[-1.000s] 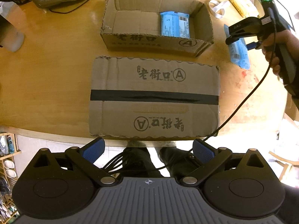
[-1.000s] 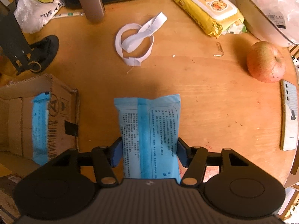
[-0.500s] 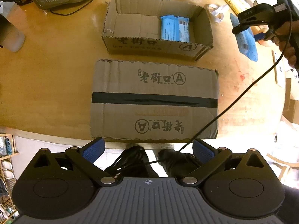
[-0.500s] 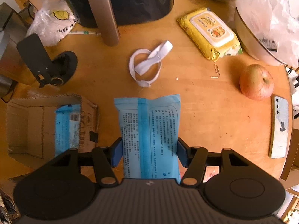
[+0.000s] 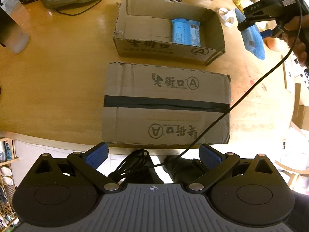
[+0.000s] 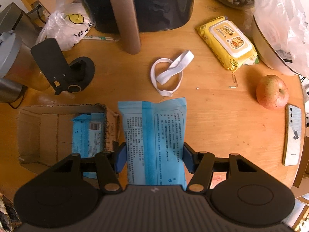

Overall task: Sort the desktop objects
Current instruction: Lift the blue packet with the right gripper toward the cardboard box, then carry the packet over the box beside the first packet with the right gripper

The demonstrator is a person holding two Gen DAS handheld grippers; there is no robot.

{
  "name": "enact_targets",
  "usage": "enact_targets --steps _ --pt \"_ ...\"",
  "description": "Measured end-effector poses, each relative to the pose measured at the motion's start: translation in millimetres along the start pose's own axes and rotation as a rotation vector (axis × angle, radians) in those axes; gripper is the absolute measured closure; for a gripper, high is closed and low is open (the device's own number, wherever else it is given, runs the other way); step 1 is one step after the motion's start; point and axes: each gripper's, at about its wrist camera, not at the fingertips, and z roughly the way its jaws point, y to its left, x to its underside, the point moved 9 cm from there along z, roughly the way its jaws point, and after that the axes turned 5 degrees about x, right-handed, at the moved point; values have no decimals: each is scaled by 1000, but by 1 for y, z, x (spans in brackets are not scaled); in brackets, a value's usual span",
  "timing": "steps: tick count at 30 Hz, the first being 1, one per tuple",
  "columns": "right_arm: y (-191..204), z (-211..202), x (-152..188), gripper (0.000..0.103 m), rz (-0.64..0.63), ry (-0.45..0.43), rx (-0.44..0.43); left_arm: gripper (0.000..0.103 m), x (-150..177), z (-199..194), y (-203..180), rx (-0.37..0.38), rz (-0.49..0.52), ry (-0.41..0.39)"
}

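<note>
Wood tabletop [image 6: 222, 119] fills most of both views. In the left wrist view a closed cardboard box [image 5: 168, 106], sealed with a black tape strip, sits at the centre of the frame at the table's near edge. Just above it is an open cardboard tray [image 5: 168, 47], with one blue packet [image 5: 185, 31] lying flat in its right half. In the right wrist view the same tray shows at the lower left.

The right gripper [image 6: 154, 156] has its blue pads pressed against both long sides of a second blue packet [image 6: 154, 135], which hangs above the table, just right of the tray's end wall. The left wrist view shows that held packet at the upper right, tilted, beside the tray's right end.

The left gripper [image 5: 152, 154] sits at the bottom of its frame past the table edge, its fingers spread wide with nothing between them.

Further up the right wrist view lie a yellow wipes pack [image 6: 227, 42] at the upper right, an apple [image 6: 272, 91] at the right edge, a white phone [image 6: 292, 135] below it, and a white elastic band [image 6: 170, 73] at the centre.
</note>
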Motion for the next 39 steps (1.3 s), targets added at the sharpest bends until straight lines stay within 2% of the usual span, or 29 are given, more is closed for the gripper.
enact_targets --steps 39 --pt "98 1 4 46 7 6 -20 0 6 -12 64 23 14 1"
